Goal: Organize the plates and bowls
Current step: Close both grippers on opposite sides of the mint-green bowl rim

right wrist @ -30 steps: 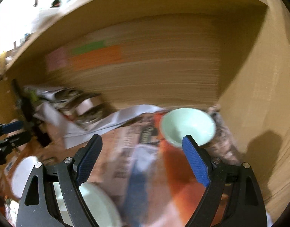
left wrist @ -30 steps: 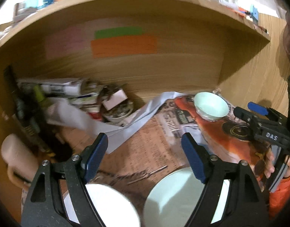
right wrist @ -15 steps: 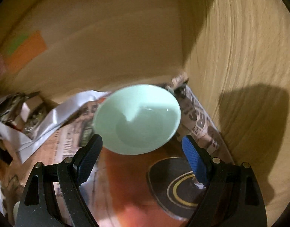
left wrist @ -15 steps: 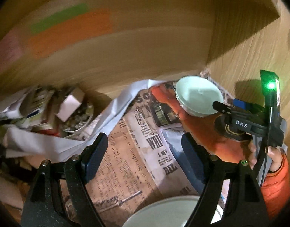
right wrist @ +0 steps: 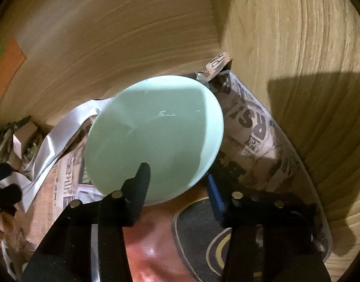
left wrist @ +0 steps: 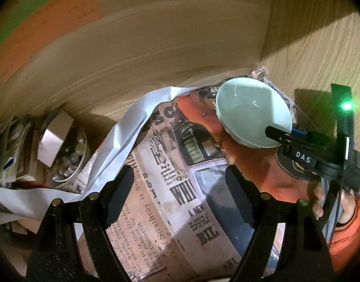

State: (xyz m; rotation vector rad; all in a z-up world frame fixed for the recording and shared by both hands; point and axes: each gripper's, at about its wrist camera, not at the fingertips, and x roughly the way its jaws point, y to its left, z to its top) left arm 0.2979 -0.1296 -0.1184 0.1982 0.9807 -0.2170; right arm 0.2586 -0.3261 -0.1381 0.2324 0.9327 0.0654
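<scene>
You are working inside a wooden cabinet (right wrist: 297, 70), its back wall and right side wall meeting in a corner just beyond your right tongs (right wrist: 177, 178). Orange and green paper patches (left wrist: 46, 23) are stuck on the back wall, up and to the left of your left tongs (left wrist: 180, 188). The shelf floor is lined with printed newspaper (left wrist: 175, 188), with a loose white paper strip (left wrist: 123, 136) lying crumpled across it ahead and to the left of the left tongs.

The pale green bowl (right wrist: 154, 138) sits on the newspaper near the back right corner, tilted with its inside facing you; it appears empty. Your right tongs have just been closing and now straddle its near rim, one finger inside the bowl and the blue-padded one outside. Whether the pads press on the rim yet, you cannot tell. From the left wrist view that bowl (left wrist: 252, 112) is ahead and to the right, with your right hand (left wrist: 330, 202) in an orange sleeve behind its tongs.

Your left tongs stand wide with nothing between them, only newspaper below.

Far to their left, a glass dish (left wrist: 69, 162) holds small pale bits, with a small box (left wrist: 55, 138) leaning over it and paper clutter (left wrist: 8, 150) beside.
</scene>
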